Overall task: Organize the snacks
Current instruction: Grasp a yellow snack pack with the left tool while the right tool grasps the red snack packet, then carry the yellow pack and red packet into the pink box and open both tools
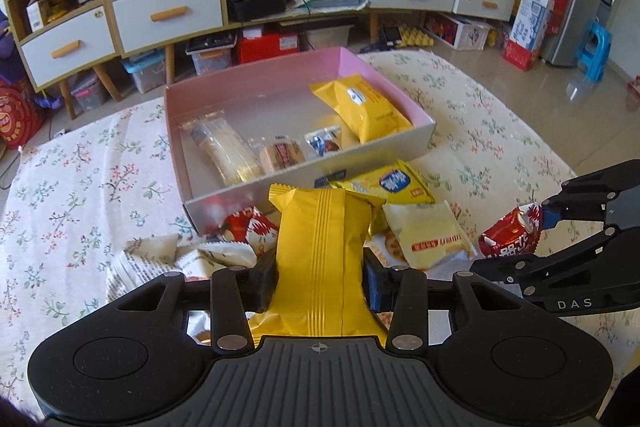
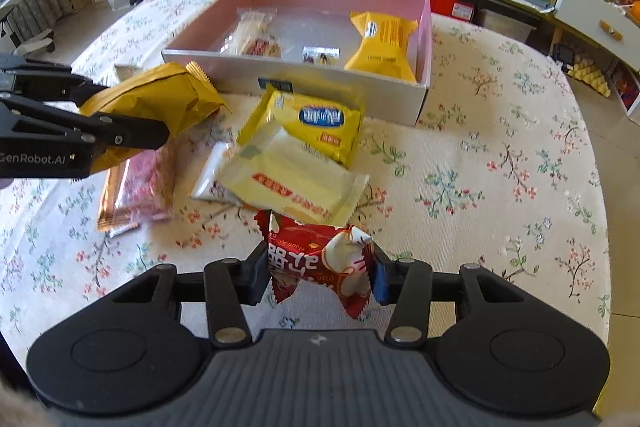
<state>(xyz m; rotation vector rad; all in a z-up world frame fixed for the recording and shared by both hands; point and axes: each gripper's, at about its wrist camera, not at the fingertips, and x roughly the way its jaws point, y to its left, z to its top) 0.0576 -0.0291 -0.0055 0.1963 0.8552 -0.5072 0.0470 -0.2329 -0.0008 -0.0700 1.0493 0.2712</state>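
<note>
My left gripper (image 1: 320,283) is shut on a golden-yellow snack packet (image 1: 320,251), held above the loose snacks in front of the pink box (image 1: 256,91). It also shows in the right wrist view (image 2: 120,135) with the packet (image 2: 160,103). My right gripper (image 2: 318,279) is shut on a red snack packet (image 2: 320,259), just above the cloth; it shows at the right of the left wrist view (image 1: 540,227) with the red packet (image 1: 510,235). The pink box (image 2: 424,27) holds a yellow packet (image 2: 382,47) and several small snacks.
Loose packets lie before the box: a yellow one with a blue label (image 2: 316,127), a pale yellow one (image 2: 288,183), a pink-gold one (image 2: 136,187). The flowered cloth (image 2: 500,167) covers the table. Drawer cabinets (image 1: 168,11) stand behind.
</note>
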